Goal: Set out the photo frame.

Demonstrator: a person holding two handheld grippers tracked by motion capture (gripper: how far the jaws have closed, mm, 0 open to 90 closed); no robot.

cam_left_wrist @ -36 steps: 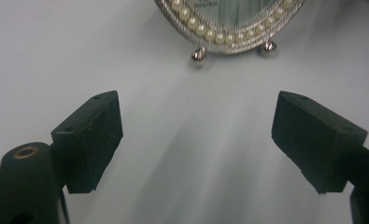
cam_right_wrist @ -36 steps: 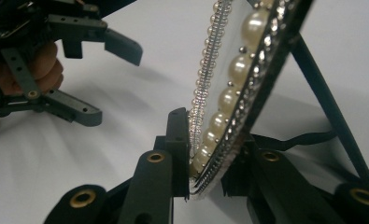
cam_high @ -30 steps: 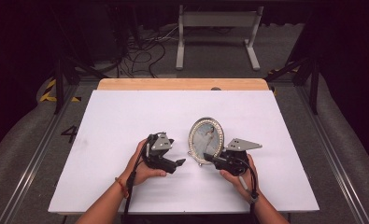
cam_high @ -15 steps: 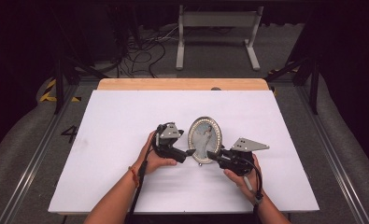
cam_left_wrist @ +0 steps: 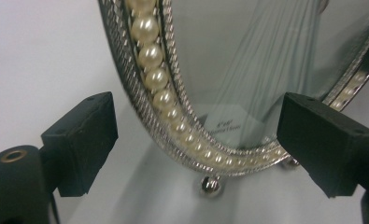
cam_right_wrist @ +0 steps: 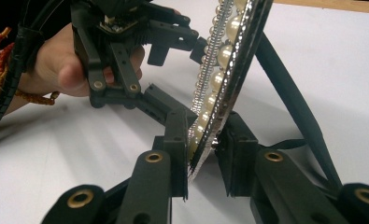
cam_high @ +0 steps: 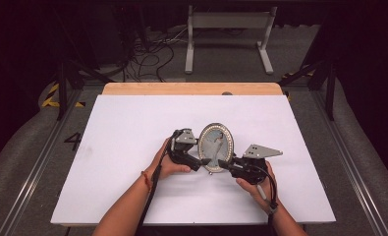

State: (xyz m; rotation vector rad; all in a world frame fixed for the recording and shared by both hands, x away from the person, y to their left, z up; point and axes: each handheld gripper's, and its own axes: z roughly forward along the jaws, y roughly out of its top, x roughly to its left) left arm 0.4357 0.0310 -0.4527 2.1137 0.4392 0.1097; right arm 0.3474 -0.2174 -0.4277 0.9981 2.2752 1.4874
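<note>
Oval picture frame (cam_high: 216, 146) stands upright at centre of the white counter (cam_high: 132, 123), long axis vertical, glass facing the frame's bottom. Right gripper (cam_right_wrist: 205, 161) clamps its lower rim edge-on, jaws having just closed. Left gripper (cam_left_wrist: 196, 140), jaws spread, straddles the lower left rim without touching; both forearms enter from below.

Both forearms are entering from the bottom edge of the high view and converging toward the lower centre of the frame. The left gripper (cam_high: 205, 161) is sitting left of centre, its 2 jaws standing apart with clear space between the pads. The right gripper (cam_high: 222, 162) is sitting right of centre, its jaws having just been closing and now pinching the oval frame's (cam_high: 216, 146) rim from both faces. Each hand is wrapping its gripper body from behind.
</note>
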